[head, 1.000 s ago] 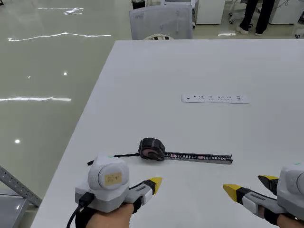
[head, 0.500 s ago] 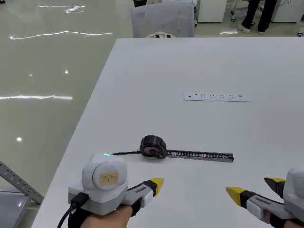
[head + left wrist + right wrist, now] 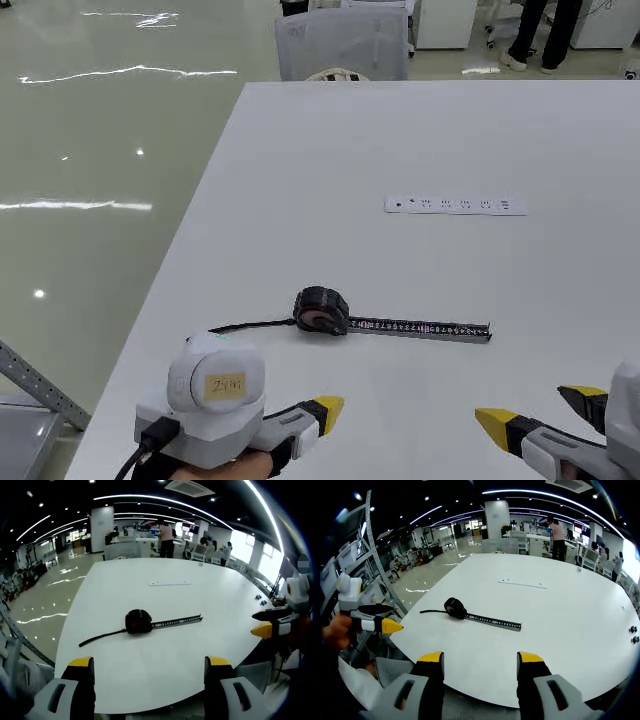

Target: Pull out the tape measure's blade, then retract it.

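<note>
Tape measure [image 3: 321, 311]: blade [image 3: 420, 329] out, lying ahead of both jaw pairs, untouched; left gripper [image 3: 147, 662] and right gripper [image 3: 479, 657] released, empty; retraction apparently remaining.

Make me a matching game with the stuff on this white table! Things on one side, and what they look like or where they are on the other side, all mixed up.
Things
1. tape measure case
2. blade
3. power strip
4. strap

Descriptions
A. white and flat, lying farthest away
B. black and round
C. pulled out, lying flat to the right of the case in the head view
D. thin and black, trailing off to the left of the case

Pairs: 1-B, 2-C, 3-A, 4-D
</note>
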Demonstrator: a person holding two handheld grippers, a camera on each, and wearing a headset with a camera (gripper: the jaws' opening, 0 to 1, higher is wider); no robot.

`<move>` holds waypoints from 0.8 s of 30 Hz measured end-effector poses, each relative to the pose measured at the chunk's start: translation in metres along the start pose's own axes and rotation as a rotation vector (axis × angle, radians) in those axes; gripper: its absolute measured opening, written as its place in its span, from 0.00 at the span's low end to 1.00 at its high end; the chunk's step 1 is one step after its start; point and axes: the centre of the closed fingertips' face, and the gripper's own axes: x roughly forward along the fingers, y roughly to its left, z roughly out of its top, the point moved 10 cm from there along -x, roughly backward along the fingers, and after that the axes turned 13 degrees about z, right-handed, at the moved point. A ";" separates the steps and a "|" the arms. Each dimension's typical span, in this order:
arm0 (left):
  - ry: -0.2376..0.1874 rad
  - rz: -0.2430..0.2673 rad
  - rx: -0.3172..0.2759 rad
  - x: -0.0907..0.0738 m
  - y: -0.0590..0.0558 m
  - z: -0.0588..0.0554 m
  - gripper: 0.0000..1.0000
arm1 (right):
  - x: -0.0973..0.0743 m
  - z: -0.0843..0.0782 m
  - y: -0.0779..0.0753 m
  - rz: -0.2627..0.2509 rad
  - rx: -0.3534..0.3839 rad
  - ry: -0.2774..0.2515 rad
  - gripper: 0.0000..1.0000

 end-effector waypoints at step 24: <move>0.030 0.033 -0.058 0.031 -0.015 0.001 0.88 | 0.024 -0.008 -0.031 -0.015 -0.036 0.072 0.58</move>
